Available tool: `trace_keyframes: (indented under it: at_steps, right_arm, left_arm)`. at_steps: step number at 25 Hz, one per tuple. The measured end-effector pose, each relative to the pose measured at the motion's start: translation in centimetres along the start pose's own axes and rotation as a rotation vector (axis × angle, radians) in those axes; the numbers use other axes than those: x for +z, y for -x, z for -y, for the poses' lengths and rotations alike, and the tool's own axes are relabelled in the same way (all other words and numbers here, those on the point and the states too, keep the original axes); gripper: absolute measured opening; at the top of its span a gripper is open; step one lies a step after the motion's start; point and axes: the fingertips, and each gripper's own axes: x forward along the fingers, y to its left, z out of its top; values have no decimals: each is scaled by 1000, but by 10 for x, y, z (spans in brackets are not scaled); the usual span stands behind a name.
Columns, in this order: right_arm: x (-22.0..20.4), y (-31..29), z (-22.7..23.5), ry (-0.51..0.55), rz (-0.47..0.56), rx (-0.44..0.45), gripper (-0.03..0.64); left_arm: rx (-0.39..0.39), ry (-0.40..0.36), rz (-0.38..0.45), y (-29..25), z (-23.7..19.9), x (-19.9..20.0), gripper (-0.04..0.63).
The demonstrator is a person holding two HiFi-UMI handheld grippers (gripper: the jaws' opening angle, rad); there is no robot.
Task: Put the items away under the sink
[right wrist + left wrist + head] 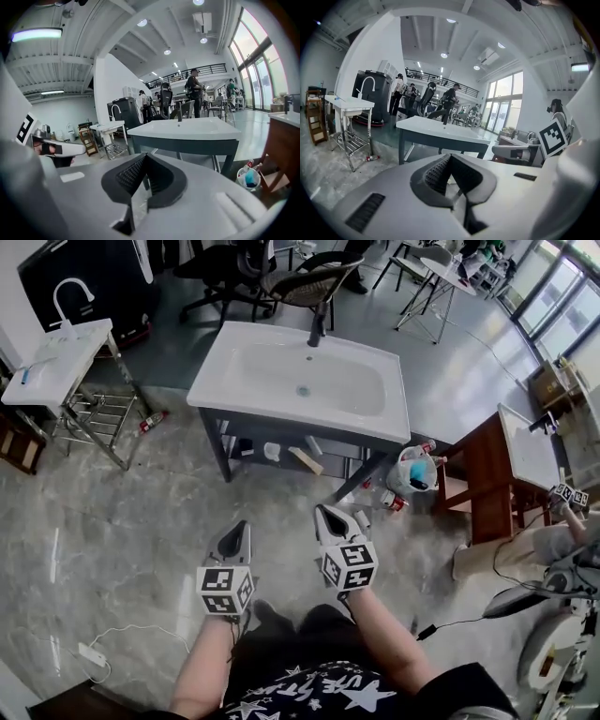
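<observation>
The sink point(217, 381) is seen ahead on a dark frame, with a few items laid on the shelf point(251, 457) beneath it. A bucket point(415, 472) holding bottles is stood just beside the frame's right leg, and loose bottles point(392, 501) are left on the floor point(112, 521) near it. The left gripper point(240, 529) and right gripper point(324, 516) are held low, side by side, well apart from the sink, each with jaws brought together and nothing gripped.
</observation>
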Motion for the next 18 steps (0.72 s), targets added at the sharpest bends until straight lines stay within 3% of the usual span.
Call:
trace_keyframes:
  at_steps: [10, 18]
  right_arm:
    - [9, 76, 26, -39, 26, 63, 2]
    - [-5, 150, 52, 7, 63, 130, 2]
  left_arm:
    - [51, -62, 34, 41, 66, 7, 9]
    - [81, -80, 96, 63, 145, -4, 9]
